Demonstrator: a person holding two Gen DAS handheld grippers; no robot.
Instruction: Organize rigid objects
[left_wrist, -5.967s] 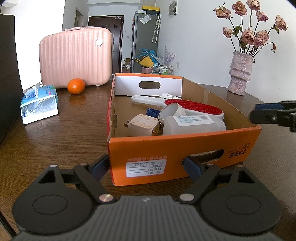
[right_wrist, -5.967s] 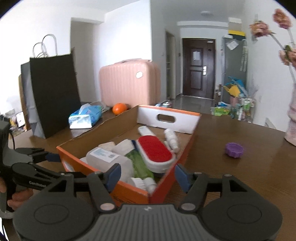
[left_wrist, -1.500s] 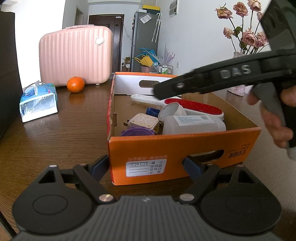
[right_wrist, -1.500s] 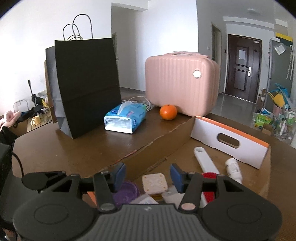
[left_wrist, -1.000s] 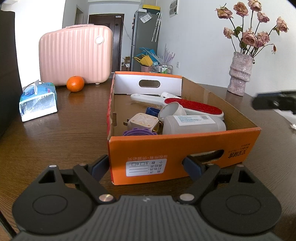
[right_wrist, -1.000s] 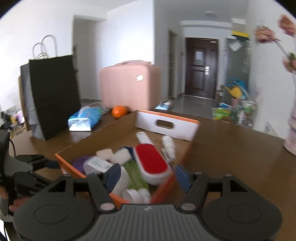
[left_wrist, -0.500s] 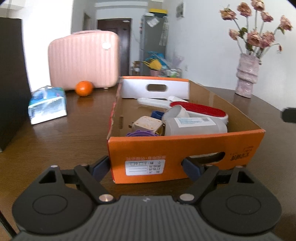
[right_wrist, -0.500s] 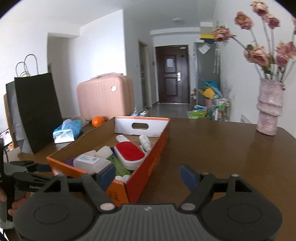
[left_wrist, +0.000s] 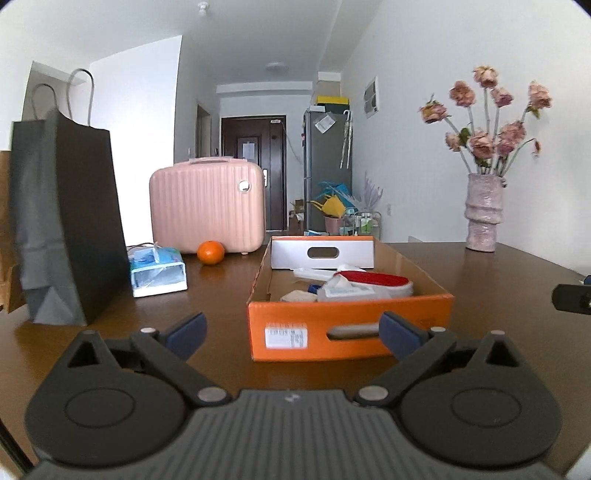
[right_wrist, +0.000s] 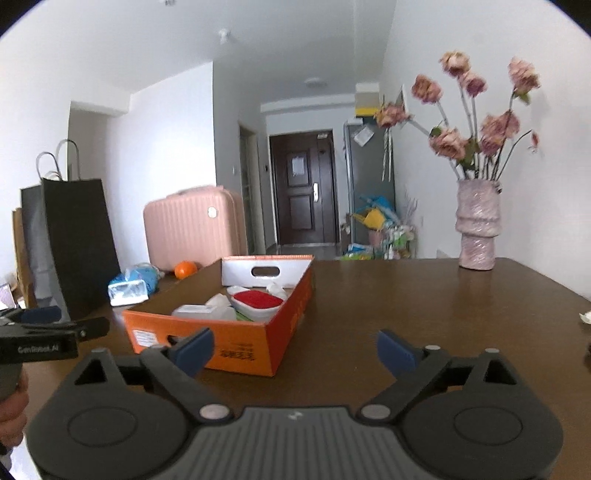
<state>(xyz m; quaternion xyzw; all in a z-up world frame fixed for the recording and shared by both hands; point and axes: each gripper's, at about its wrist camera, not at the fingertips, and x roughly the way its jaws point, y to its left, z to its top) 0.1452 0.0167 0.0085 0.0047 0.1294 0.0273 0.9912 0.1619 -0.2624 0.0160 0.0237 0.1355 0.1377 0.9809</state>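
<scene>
Left wrist view: the left gripper (left_wrist: 291, 328) has its jaws opening wide with nothing between them, and it has drawn back from the orange box (left_wrist: 349, 325), which now stands clear at twelve o'clock. A second ago its pads flanked the box front. The right gripper (right_wrist: 293, 349) is opening too, empty, with the box at ten o'clock. The red brush (left_wrist: 373, 279) and white bottle (left_wrist: 351, 291) lie inside, so the sorting looks finished.

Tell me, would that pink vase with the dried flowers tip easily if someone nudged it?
Probably yes. The vase is tall and narrow, and its long flower stems spread high above it, so it looks top-heavy. It seems ceramic, so likely heavy but breakable. It stands alone on the bare wooden table, nothing bracing it.
</scene>
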